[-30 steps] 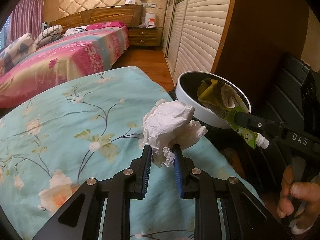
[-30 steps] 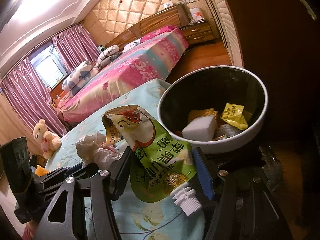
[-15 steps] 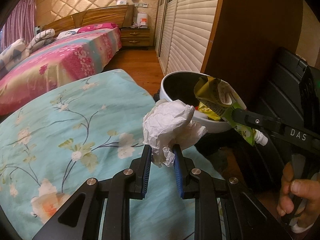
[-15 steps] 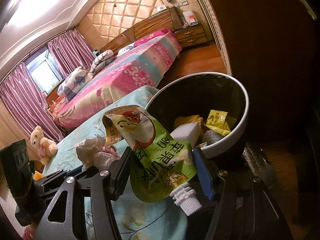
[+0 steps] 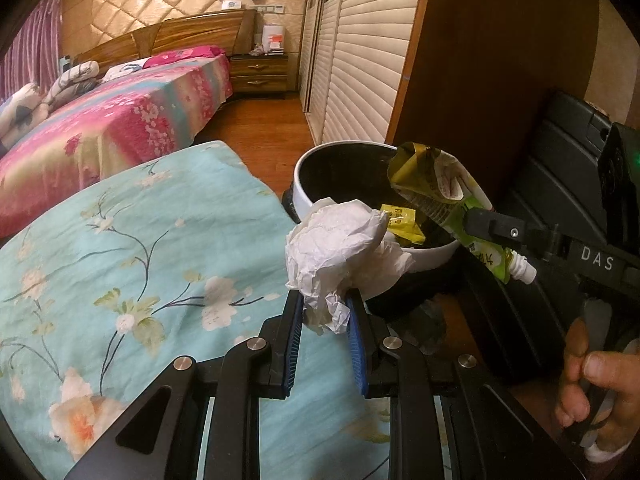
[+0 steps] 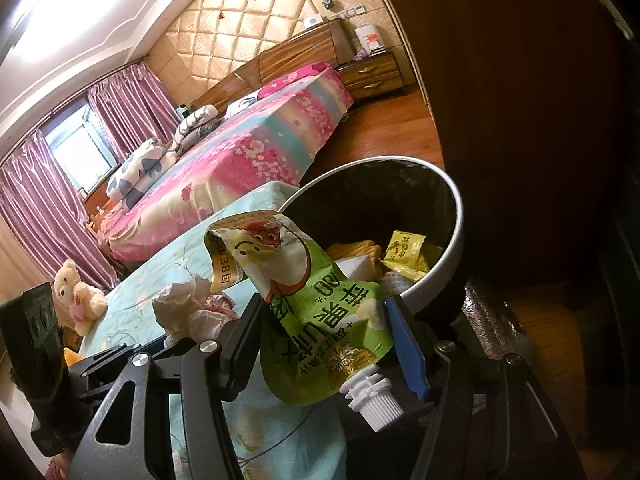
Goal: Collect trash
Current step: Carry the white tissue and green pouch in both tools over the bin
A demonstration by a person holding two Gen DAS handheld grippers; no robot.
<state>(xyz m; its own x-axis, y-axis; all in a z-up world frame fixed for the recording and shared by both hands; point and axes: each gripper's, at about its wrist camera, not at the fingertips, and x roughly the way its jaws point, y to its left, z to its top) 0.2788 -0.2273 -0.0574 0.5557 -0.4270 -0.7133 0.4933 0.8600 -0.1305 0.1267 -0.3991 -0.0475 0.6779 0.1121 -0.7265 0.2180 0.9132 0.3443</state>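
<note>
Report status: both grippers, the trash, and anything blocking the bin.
Left gripper shut on tissue, near the bin rim. Right gripper shut on pouch, at the bin's edge. Bin open, wrappers inside; nothing blocking.

A bedroom in a home.
A bed (image 5: 120,128) with a floral pink cover and wooden headboard (image 5: 168,40) stands against a quilted padded wall (image 6: 256,24); beside it are a nightstand (image 5: 260,76), pink curtains (image 6: 120,108) at a window (image 6: 76,152), louvred wardrobe doors (image 5: 360,60), wood flooring (image 5: 260,128) and a teddy bear (image 6: 78,296).
</note>
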